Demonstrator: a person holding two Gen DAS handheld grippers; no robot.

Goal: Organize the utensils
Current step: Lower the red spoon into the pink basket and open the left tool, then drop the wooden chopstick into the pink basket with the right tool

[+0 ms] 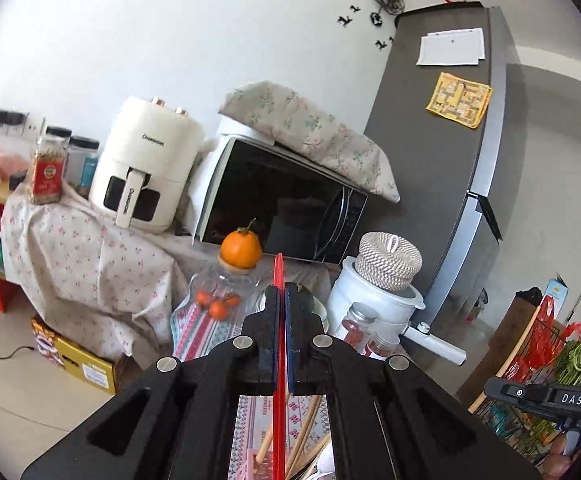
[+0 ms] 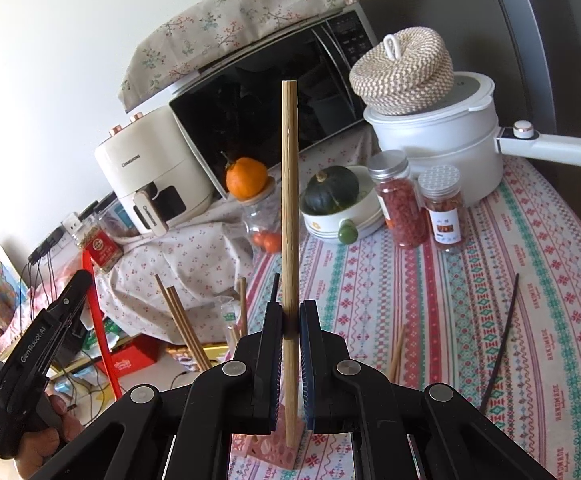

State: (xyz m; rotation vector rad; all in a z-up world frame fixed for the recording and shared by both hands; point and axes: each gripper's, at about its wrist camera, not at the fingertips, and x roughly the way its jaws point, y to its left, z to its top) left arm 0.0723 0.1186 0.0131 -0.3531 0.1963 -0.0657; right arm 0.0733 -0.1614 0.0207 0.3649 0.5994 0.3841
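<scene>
**Both grippers pinching chopsticks above the pink holder**

The left gripper (image 1: 281,292) is squeezing a red chopstick (image 1: 278,344) between its pressed-together jaws; the stick is running straight along the fingers, its tip poking out just past them and its lower length dropping toward the pink holder (image 1: 259,465) seen beneath the tool. Several wooden chopsticks (image 1: 305,426) are leaning in that holder.

The right gripper (image 2: 290,320) is clamping a wooden chopstick (image 2: 289,208), which is standing nearly upright, its top rising well above the fingertips and its lower end reaching down to the pink holder (image 2: 268,446) on the patterned tablecloth (image 2: 430,320). In the right wrist view the left gripper (image 2: 72,292) is showing at the left edge, gripped by a hand (image 2: 46,436), with the red chopstick (image 2: 98,320) hanging from it.

A black chopstick (image 2: 502,336) is lying on the cloth to the right, well apart from the holder, and a wooden one (image 2: 397,354) is lying nearer
</scene>
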